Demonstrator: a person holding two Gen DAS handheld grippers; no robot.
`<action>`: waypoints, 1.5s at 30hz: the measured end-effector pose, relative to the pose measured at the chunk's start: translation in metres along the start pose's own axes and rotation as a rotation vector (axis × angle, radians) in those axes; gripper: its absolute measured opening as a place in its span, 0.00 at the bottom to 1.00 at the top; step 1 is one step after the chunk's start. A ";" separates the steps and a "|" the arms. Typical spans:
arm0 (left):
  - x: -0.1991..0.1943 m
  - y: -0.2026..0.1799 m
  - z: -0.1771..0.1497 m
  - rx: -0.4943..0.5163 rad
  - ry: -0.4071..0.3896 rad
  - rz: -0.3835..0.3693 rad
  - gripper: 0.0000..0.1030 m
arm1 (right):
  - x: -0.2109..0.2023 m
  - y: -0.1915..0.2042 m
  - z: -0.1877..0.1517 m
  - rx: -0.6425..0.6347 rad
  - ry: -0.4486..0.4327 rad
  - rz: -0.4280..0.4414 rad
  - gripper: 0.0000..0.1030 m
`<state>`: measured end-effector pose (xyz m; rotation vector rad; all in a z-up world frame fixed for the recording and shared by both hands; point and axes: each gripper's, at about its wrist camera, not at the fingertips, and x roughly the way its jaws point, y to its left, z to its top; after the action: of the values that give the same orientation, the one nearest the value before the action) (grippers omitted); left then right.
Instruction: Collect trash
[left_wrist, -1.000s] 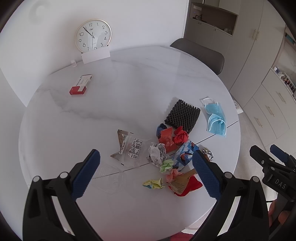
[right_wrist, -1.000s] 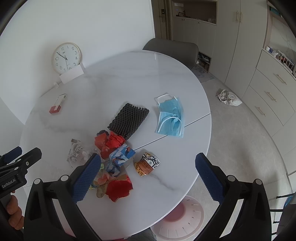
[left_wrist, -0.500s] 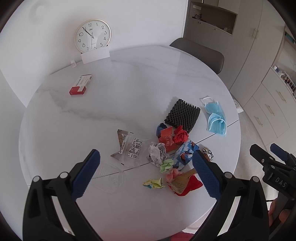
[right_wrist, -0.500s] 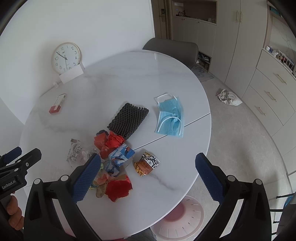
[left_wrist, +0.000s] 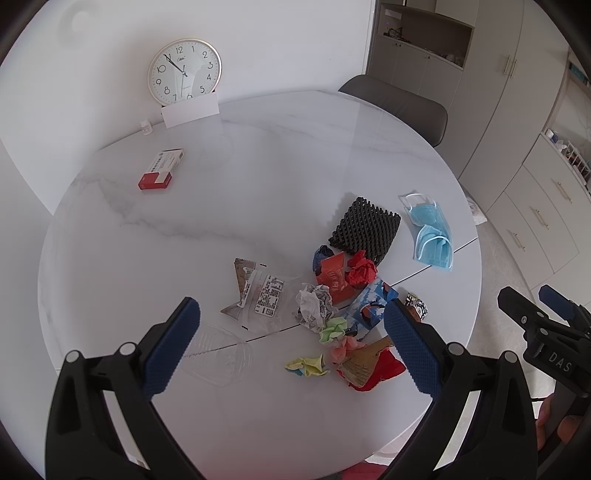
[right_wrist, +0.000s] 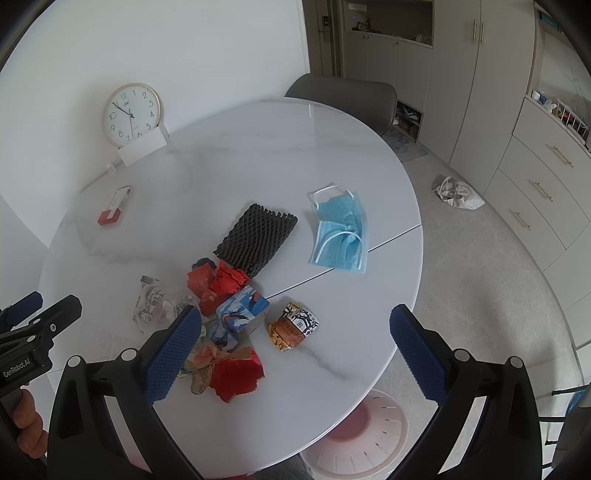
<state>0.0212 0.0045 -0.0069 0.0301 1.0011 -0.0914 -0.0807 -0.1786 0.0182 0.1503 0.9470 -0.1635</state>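
A pile of trash lies on the near part of the round white marble table (left_wrist: 258, 177): red crumpled paper (left_wrist: 361, 271), a crumpled white wrapper (left_wrist: 314, 304), a blue patterned box (right_wrist: 242, 308), a snack packet (right_wrist: 293, 326), clear plastic bags (left_wrist: 264, 291), a black foam net (right_wrist: 256, 238) and blue face masks (right_wrist: 341, 229). A pink bin (right_wrist: 356, 434) stands on the floor under the table's near right edge. My left gripper (left_wrist: 291, 345) is open and empty above the near table edge. My right gripper (right_wrist: 293, 352) is open and empty, held above the pile's right side.
A clock (left_wrist: 184, 72) leans on the wall behind a white card (left_wrist: 190, 110). A red and white box (left_wrist: 160, 170) lies far left. A grey chair (right_wrist: 341, 99) stands behind the table. Cabinets (right_wrist: 546, 177) line the right. A crumpled bag (right_wrist: 458, 194) lies on the floor.
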 end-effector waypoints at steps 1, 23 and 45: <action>0.000 0.000 0.000 0.001 0.001 0.000 0.92 | 0.001 0.000 0.000 0.001 0.002 0.001 0.98; 0.074 -0.034 0.076 0.315 0.077 -0.147 0.92 | 0.151 -0.080 0.054 0.100 0.121 -0.011 0.98; 0.280 -0.086 0.130 0.485 0.359 -0.367 0.79 | 0.227 -0.106 0.063 0.294 0.217 0.045 0.16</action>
<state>0.2726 -0.1074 -0.1705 0.3149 1.3151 -0.6836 0.0780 -0.3110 -0.1371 0.4674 1.1310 -0.2480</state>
